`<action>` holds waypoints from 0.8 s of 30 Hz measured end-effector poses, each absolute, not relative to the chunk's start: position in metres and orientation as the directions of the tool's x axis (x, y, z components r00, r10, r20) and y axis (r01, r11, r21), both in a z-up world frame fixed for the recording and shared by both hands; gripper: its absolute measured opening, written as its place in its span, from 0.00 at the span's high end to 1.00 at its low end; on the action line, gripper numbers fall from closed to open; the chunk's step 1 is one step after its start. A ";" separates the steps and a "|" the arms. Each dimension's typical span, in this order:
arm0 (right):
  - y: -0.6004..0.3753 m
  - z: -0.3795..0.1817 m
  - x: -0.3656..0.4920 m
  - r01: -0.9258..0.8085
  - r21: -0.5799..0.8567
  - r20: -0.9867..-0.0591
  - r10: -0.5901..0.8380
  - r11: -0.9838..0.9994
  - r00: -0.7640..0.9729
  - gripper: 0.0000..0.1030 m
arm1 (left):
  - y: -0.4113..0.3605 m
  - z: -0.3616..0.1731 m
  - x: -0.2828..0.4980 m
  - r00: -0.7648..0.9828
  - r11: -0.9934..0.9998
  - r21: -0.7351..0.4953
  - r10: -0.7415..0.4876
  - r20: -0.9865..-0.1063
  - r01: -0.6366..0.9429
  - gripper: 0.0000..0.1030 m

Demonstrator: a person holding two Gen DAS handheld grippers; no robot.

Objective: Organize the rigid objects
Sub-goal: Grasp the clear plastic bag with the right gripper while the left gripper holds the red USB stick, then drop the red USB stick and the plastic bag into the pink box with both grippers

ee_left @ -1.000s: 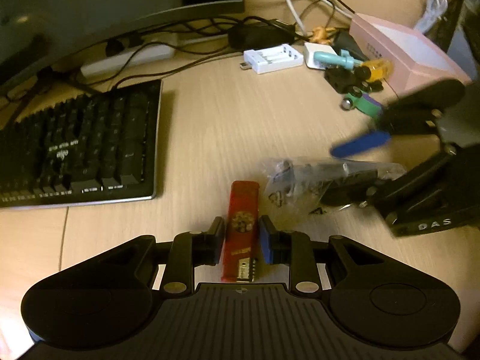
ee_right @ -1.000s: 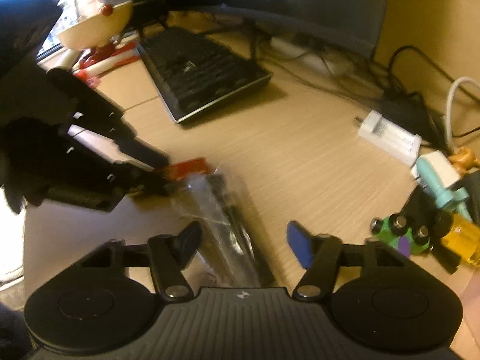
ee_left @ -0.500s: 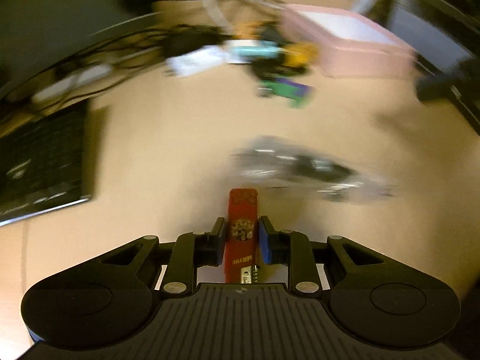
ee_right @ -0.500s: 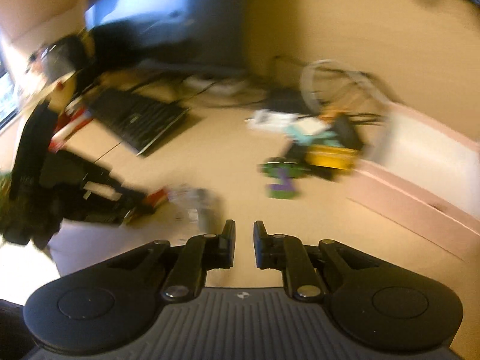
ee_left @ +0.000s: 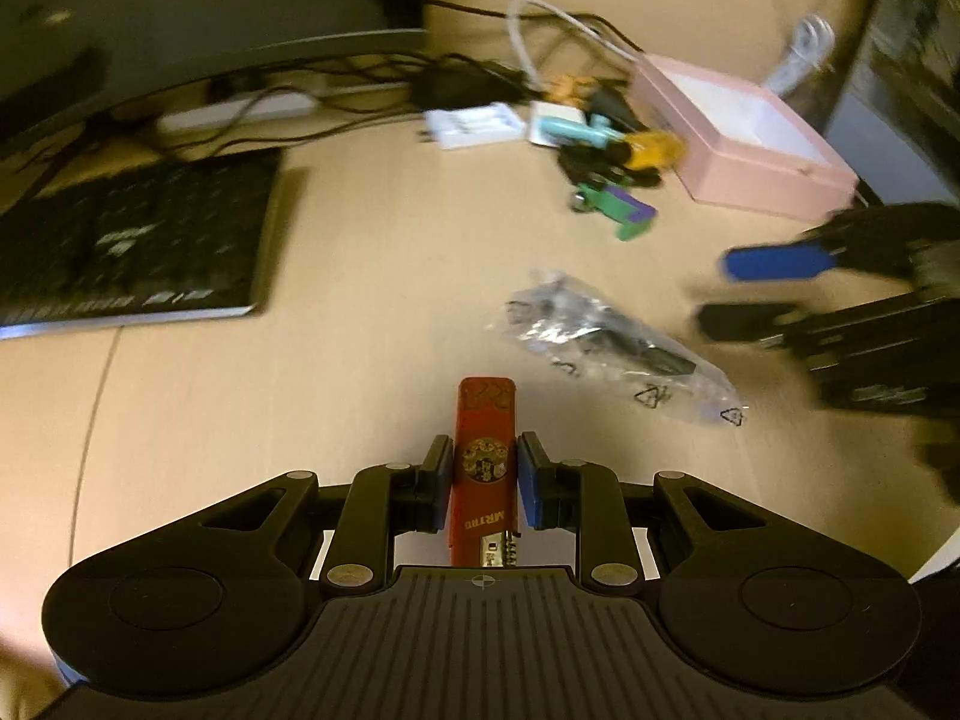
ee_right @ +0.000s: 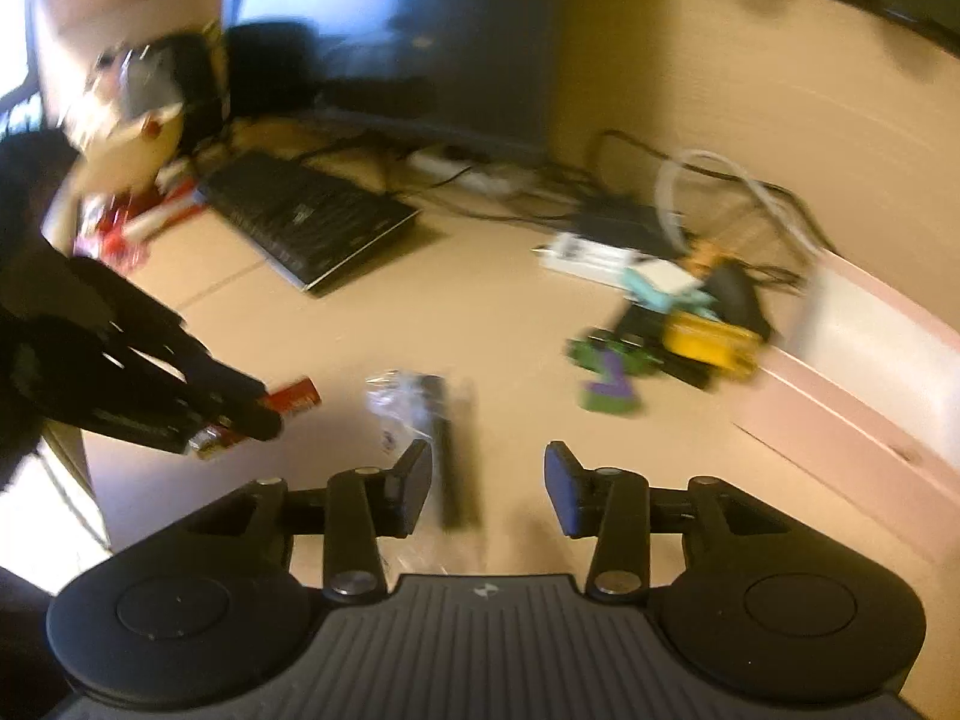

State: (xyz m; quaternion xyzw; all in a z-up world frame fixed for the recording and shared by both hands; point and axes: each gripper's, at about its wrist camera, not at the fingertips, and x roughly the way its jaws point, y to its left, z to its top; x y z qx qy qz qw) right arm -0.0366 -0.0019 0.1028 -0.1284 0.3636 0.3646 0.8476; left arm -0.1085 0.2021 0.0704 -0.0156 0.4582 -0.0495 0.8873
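- Left wrist view: left gripper (ee_left: 485,480) clamps a red lighter (ee_left: 485,468) between its blue pads, jaws nearly closed on it; lighter points forward, raised off the desk (ee_left: 372,276).
- Clear bag (ee_left: 606,342) with dark parts inside lies on the desk ahead and to the right of the lighter, apart from it.
- Right gripper (ee_left: 756,291) enters from the right edge, blurred, near the bag's far end, not touching it.
- Pink box (ee_left: 762,162) sits open at the back right; a heap of small toys (ee_left: 618,180) lies just beside its left wall.
- Keyboard (ee_left: 132,240) lies at left.
- Right wrist view: right gripper (ee_right: 487,486) has jaws part open, having just been opening; pads press on nothing.
- The bag (ee_right: 414,414) lies on the desk below, partly between the fingers in the picture.
- Left gripper (ee_right: 240,408) with the lighter (ee_right: 291,402) at left; pink box (ee_right: 864,372) at right.
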 end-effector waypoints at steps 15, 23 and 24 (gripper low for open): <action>0.035 0.064 -0.012 -0.697 0.152 -0.785 0.514 0.701 0.346 0.80 | 0.184 0.072 -0.123 0.560 0.972 -0.161 -0.229 -0.796 0.169 0.74; -0.070 0.124 -0.038 -0.493 0.176 -0.718 0.454 0.852 0.528 0.80 | 0.124 0.085 -0.079 0.507 0.896 -0.243 -0.415 -0.755 0.370 0.74; -0.083 0.129 -0.040 -0.458 0.172 -0.713 0.431 0.872 0.554 0.80 | 0.114 0.093 -0.067 0.513 0.883 -0.254 -0.442 -0.736 0.395 0.74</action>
